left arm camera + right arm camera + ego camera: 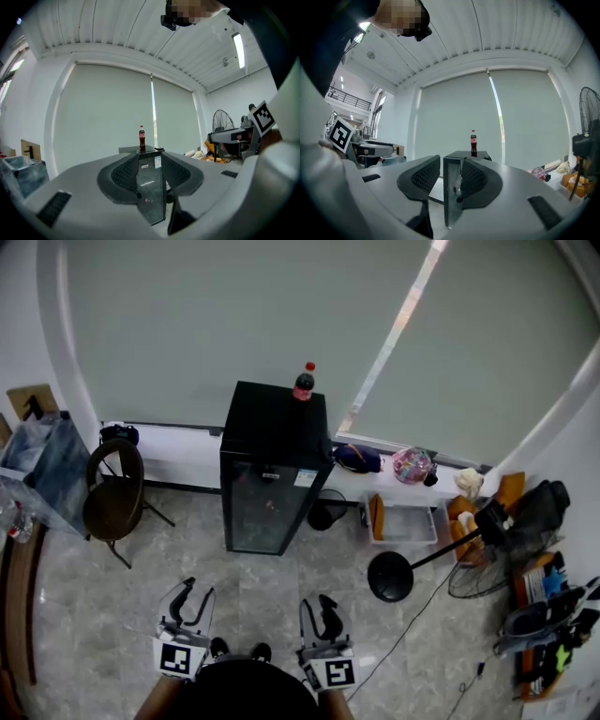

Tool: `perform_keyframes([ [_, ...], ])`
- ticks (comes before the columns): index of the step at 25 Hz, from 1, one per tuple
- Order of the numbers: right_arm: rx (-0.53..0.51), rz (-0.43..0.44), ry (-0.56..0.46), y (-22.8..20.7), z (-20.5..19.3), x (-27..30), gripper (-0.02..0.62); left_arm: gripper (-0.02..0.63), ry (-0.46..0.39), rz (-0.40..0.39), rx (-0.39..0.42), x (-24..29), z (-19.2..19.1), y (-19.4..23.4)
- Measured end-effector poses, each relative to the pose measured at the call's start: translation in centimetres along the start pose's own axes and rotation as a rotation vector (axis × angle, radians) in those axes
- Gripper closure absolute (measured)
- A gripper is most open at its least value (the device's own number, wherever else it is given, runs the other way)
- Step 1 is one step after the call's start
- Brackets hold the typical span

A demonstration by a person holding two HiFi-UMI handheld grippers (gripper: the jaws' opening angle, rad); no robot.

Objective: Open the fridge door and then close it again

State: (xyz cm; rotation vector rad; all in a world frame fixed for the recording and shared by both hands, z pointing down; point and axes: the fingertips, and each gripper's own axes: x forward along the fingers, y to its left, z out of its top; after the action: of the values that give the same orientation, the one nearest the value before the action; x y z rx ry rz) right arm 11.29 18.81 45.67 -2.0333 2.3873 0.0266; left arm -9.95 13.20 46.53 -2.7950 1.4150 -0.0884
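Two grippers: the left gripper [197, 592] and the right gripper [317, 604] were held low in front of the person, side by side, both pointing towards the fridge.
Left jaws: a little apart, nothing gripped; only the far-off fridge showed through the gap.
Right jaws: likewise a little apart and empty.
Fridge: a small black fridge [272, 460] stood against the window wall, well apart from both grippers, with a cola bottle [304, 382] on top.
Door: the glass door [258, 512] looked shut and flush.
Surroundings: a chair [114, 488] was to its left and a standing fan [394, 576] to its right.
Step in hand: by my reading, the approach; opening had not begun.
Next move: probably crossing the floor [272, 568], then hooking or pinching the door's free edge.
Unclear: no handle could be made out, nor which side was hinged.
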Motion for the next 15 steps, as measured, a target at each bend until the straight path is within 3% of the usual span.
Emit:
perform_keyframes([
  [11,-0.002,0.047,0.017,0.9,-0.2,0.5,0.26,0.198,0.008,-0.012,-0.026,-0.2,-0.1,1.1],
  [15,0.044,0.032,0.024,0.8,-0.3,0.3,0.202,0.12,-0.003,-0.011,-0.015,-0.3,0.1,1.7],
])
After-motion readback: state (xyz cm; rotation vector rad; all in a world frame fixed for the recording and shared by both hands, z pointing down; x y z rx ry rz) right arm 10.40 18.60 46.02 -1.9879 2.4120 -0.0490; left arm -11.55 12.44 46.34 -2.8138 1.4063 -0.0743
